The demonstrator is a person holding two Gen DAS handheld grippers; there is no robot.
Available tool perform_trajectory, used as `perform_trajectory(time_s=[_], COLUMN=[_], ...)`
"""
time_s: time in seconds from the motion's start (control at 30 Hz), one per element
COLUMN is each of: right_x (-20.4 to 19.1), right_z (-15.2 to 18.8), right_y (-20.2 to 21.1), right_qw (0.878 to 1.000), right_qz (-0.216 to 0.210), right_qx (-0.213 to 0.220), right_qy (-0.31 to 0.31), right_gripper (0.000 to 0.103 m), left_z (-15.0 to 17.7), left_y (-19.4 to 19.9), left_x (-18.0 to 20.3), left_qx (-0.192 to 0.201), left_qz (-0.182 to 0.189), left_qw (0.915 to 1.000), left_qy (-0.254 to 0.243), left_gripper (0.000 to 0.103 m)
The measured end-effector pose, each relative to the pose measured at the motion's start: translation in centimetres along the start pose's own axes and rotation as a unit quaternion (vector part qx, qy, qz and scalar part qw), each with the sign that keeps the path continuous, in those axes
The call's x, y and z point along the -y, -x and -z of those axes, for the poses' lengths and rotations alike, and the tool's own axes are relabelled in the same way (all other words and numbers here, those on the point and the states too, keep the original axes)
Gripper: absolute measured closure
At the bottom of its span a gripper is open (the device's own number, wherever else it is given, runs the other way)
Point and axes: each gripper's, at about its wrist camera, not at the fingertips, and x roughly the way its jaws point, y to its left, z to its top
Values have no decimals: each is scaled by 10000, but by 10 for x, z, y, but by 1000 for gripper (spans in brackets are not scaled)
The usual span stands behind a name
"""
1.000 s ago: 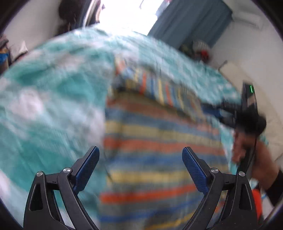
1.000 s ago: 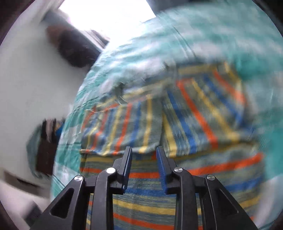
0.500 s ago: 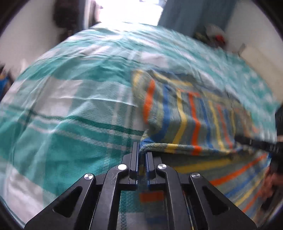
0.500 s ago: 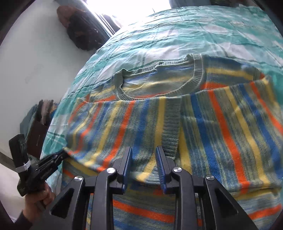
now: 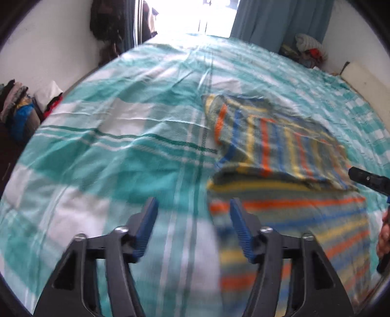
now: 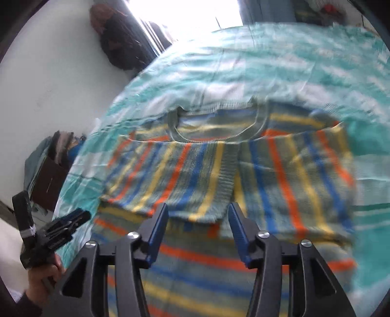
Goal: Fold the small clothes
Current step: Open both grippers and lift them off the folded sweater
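Note:
A striped knit sweater [image 6: 219, 175], in grey-green with orange, blue and yellow bands, lies flat on the bed, both sleeves folded across its chest. It also shows in the left wrist view [image 5: 280, 151]. My left gripper [image 5: 192, 224] is open and empty, just above the sweater's left edge and the bedspread. It also shows at the left of the right wrist view [image 6: 70, 224]. My right gripper [image 6: 197, 226] is open and empty, just above the folded sleeve cuffs. Its tip shows at the right edge of the left wrist view [image 5: 365, 179].
The bed is covered by a teal and white checked bedspread [image 5: 109, 146]. A stack of clothes [image 5: 17, 109] stands by the left wall. A bundle of clothes [image 5: 309, 48] lies in the far right corner. A blue curtain [image 5: 275, 22] hangs beside the bright window.
Both grippers have opened and let go of the sweater's sleeves, which now lie folded across the chest. Both have drawn back a little.

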Motion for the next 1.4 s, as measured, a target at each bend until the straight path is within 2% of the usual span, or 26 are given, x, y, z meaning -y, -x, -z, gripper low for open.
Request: perform_trajectory(time_s=[0.07,0.17,0.3,0.37,0.4,0.47,0.53,0.63,1.03,1.4], right_x=[0,2,3,5,7,13,18,21,22,20], right_z=[15,56,138,174,196,229,245,252,261,263], right_y=[26,57,91,102,107,114,123,126,122,120], right_qw=[9996,9969,9910,9886,9874,9865,9884,9890,9900,9890], right_qz=[108,284,501,576,633,777,803,848,818,865], right_qx=[51,-47,-414,-588,-733,-895,-750,-693,-379,-332], right_qy=[270,729,1170,1260,1255,1126,1045,990,1081,1149], right_gripper=[51,51,51,51,51,50,49,48,44,43], left_z=[20,62,115,145,157,174,174,171,183,187], left_y=[24,50,66,64,64,74,75,74,73,74], left_x=[9,40,79,92,95,98,99,98,102,103], left_qx=[-19,-173,-484,-735,-739,-426,-461,-489,-319,-261], left_qz=[182,571,839,748,615,423,328,282,76,46], left_qw=[9998,9980,9935,9912,9915,9923,9925,9940,9945,9937], left_qy=[-29,-191,-604,-803,-877,-1080,-1083,-940,-993,-1085], left_gripper=[36,36,34,33,31,28,26,25,23,22])
